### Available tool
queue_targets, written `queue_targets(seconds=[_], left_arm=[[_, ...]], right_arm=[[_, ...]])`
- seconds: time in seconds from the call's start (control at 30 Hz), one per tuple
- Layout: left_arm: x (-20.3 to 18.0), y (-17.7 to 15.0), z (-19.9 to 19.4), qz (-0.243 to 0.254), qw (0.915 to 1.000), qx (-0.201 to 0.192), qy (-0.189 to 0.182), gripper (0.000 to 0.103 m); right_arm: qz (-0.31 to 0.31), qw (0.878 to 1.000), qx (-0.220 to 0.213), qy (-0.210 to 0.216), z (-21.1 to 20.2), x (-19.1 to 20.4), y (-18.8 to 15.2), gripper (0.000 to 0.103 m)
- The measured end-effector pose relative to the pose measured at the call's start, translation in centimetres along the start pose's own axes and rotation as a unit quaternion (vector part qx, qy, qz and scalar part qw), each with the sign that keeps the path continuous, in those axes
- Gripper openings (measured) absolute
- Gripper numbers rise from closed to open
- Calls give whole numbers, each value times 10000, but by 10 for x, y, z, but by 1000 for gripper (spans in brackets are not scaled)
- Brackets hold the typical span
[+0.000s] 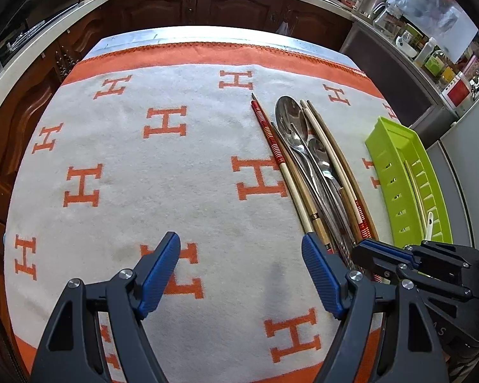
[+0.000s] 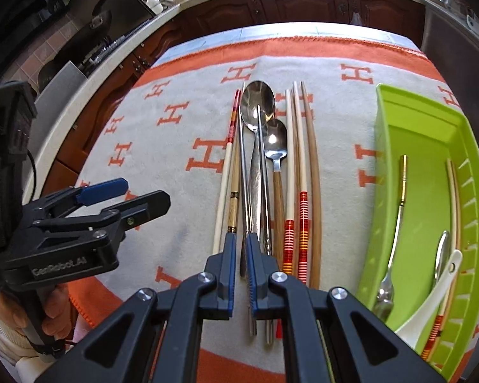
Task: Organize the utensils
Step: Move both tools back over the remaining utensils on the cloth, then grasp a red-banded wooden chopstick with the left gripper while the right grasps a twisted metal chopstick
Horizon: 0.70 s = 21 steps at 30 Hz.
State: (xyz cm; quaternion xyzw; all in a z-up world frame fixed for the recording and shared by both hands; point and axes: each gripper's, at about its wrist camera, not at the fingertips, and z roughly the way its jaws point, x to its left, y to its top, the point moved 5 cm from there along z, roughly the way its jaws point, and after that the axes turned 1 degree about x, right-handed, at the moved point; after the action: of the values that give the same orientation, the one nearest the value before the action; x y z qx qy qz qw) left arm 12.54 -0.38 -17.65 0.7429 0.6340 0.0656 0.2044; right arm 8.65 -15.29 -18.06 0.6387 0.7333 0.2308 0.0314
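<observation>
A row of utensils lies on the cloth: a large steel spoon, a small spoon, steel chopsticks and wooden and red-striped chopsticks. My right gripper hovers shut over their near ends; a steel chopstick shows through the slit between its pads, lying with the rest. My left gripper stands open over bare cloth to the left of the row, with nothing between its fingers. The green tray sits to the right.
The tray holds a gold-handled utensil, a steel spoon, a white ceramic spoon and chopsticks. A white cloth with orange H marks covers the table. Dark cabinets and a crowded counter ring it. A hand holds the left gripper.
</observation>
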Motion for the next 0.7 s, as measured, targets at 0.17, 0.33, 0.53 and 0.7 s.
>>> queue_targets(seconds=[0.17,0.33,0.53,0.7], left_arm=[[3,1,4,-5,10000,38,-7,77],[3,1,7,-7,10000,69,-32,77],[0,2,9,14,9999,96,-61,77],[-8,3,10,104,9998,119,-94,77]], right_arm=[[-105,9997,125,-170,11,-1,0,7],[-366,9985,119,-397,16,4,1,8],[-874,9927,20,-832,19,14,0,8],[-571,9973,25,-470,14,11,0,6]])
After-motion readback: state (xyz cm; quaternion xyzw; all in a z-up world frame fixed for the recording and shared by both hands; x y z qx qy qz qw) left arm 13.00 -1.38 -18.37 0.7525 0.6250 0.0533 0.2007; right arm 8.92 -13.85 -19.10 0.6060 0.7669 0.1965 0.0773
